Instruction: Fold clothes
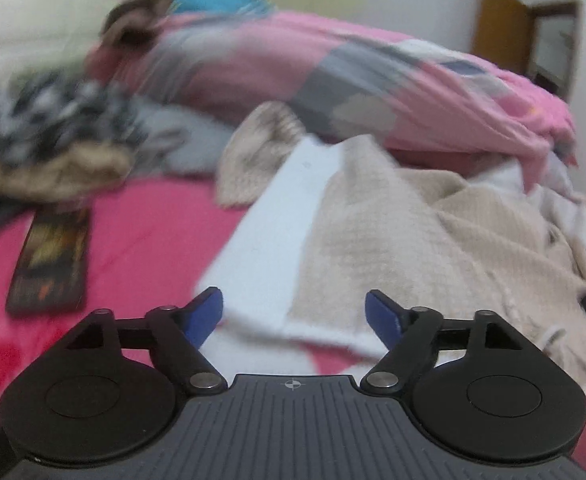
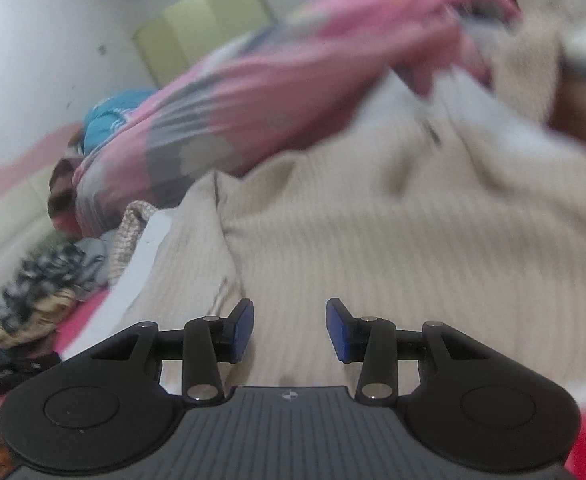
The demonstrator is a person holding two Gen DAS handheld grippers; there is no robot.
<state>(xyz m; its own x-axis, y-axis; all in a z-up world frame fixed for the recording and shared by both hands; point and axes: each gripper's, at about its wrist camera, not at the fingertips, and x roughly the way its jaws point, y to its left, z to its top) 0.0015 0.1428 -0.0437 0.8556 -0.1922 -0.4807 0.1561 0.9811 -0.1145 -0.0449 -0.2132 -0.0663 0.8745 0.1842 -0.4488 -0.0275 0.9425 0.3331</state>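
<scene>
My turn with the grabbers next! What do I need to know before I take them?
Left gripper: open, holding nothing, hovering over the near edge of the beige knit sweater and its white lining.
Right gripper: open, holding nothing, over the sweater's ribbed middle.
The sweater lies rumpled on the pink bed sheet. A pile of other clothes sits at the far left, the pink blanket is behind, and a dark flat object lies on the sheet.
Done: no neat fold visible yet.
Left: grip the sweater, spread it, fold it, then likely the pile.
</scene>
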